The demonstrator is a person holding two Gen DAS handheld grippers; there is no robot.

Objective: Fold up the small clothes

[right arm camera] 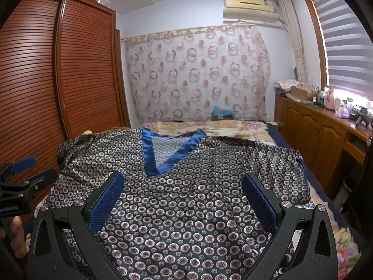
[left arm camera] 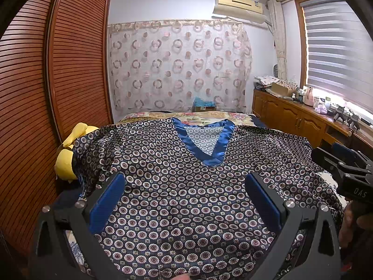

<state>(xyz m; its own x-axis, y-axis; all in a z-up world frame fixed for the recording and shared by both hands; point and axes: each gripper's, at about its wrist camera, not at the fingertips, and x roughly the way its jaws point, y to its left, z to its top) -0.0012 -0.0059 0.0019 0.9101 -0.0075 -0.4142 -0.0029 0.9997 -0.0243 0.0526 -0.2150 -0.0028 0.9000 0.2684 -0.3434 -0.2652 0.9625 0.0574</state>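
A dark navy satin top (left arm camera: pixel 186 186) with a circle print and a blue V-neck trim (left arm camera: pixel 205 144) lies spread flat on the bed, neck away from me; it also shows in the right wrist view (right arm camera: pixel 186 198). My left gripper (left arm camera: pixel 186 186) is open and empty, hovering over the top's lower middle. My right gripper (right arm camera: pixel 181 186) is open and empty, hovering over the same garment a little to the right. The right gripper shows at the right edge of the left wrist view (left arm camera: pixel 345 165). The left gripper shows at the left edge of the right wrist view (right arm camera: pixel 23 172).
A floral bedsheet (right arm camera: pixel 209 128) covers the bed. A yellow plush toy (left arm camera: pixel 70 154) lies at the bed's left edge by the louvred wooden wardrobe (left arm camera: pixel 46 93). A wooden cabinet (right arm camera: pixel 314 128) with clutter runs along the right under the window. A patterned curtain (left arm camera: pixel 179 65) hangs behind.
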